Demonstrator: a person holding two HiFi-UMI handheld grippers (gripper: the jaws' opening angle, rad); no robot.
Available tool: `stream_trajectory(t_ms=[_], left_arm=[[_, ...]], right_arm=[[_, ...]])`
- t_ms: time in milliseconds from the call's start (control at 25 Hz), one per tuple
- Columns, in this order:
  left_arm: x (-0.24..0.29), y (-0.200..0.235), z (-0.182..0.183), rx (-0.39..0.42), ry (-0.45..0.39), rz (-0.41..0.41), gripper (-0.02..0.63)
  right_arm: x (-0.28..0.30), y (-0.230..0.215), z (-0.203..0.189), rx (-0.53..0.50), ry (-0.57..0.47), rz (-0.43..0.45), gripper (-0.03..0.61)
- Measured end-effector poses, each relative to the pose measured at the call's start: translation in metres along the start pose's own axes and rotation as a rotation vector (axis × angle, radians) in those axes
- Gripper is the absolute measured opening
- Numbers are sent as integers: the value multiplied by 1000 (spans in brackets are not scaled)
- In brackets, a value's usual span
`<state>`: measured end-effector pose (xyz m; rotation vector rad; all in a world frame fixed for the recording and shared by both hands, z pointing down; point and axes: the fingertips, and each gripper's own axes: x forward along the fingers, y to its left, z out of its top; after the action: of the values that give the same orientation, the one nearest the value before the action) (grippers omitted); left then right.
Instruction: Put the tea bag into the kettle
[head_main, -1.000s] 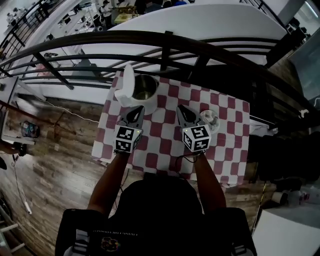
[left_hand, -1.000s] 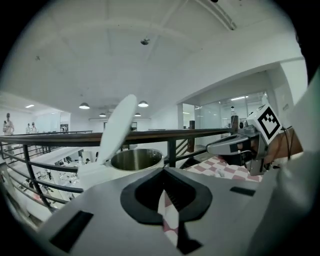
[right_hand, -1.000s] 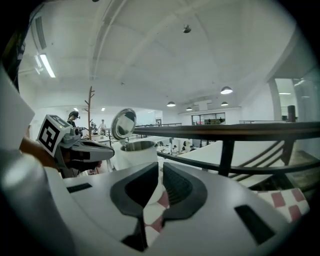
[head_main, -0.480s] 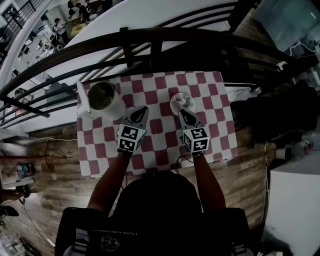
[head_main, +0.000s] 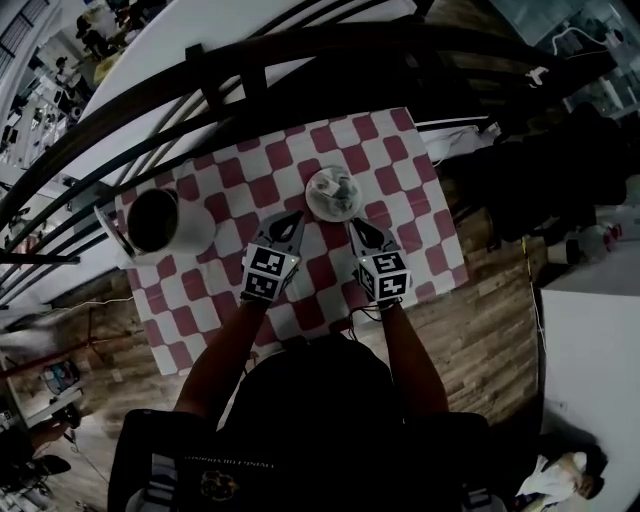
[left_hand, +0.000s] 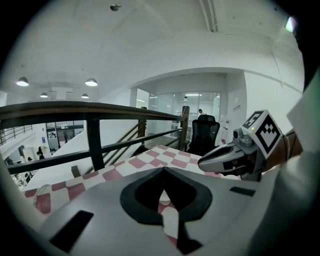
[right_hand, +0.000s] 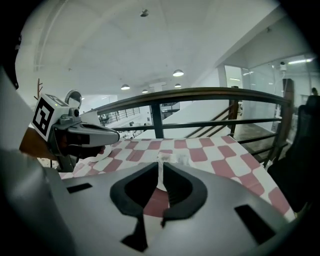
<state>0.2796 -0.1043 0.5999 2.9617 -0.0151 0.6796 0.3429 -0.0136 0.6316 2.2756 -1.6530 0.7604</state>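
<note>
- Cloth (head_main: 392, 180) on the counter: red and white checks.
- Kettle (head_main: 192, 234): white outside, dark inside.
- Dish (head_main: 312, 202): white, with pale grey-white contents.
- Left hand-held gripper (head_main: 297, 217) and right hand-held gripper (head_main: 353, 225): grey shells with black jaw linings.
- Left cube (head_main: 263, 275) and right cube (head_main: 384, 277): white faces bearing black square markers.
- Railing (head_main: 300, 55): black.
- Floor (head_main: 485, 340): brown wood-grain planks.
- Person's top (head_main: 310, 420): black.

cloth (head_main: 398, 188): red-white checked | railing (left_hand: 75, 107): dark, along cloth's far edge | floor (head_main: 490, 340): wooden planks | chair (left_hand: 204, 131): black, office
</note>
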Motion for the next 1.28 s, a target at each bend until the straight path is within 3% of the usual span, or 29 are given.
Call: stream_trajectory(t_ms=[40,120,160,480,680,720,760,800,1280], left_arm=[[5,-2,-2,0,8,-11,3],[16,-4,-8,-5,25,-26,3],[20,-4,-11,-10,34,-31,3],[46,-8,-30,-31,81,-68,3],[47,-1,-43,-43,115,-59,3],[47,2,-44,-47,116,-54,3],[46,4,-44,-50,117,-50,3],[45,5,-44,-51,115,-45,3],[-2,13,-34,-66,64,52,4]], right_arm=[[4,-1,-4,10,16,3,21],[15,-1,-12,31,60,18,169],[21,-1,-16,34,82,25,206],[62,1,-34,9,156,52,209],[79,-7,-51,0,213,24,209],[80,-11,-55,-5,229,8,208],[81,-14,-56,-10,232,-11,84],[81,-16,-55,-13,221,-23,11],[40,24,-21,-71,79,44,11]])
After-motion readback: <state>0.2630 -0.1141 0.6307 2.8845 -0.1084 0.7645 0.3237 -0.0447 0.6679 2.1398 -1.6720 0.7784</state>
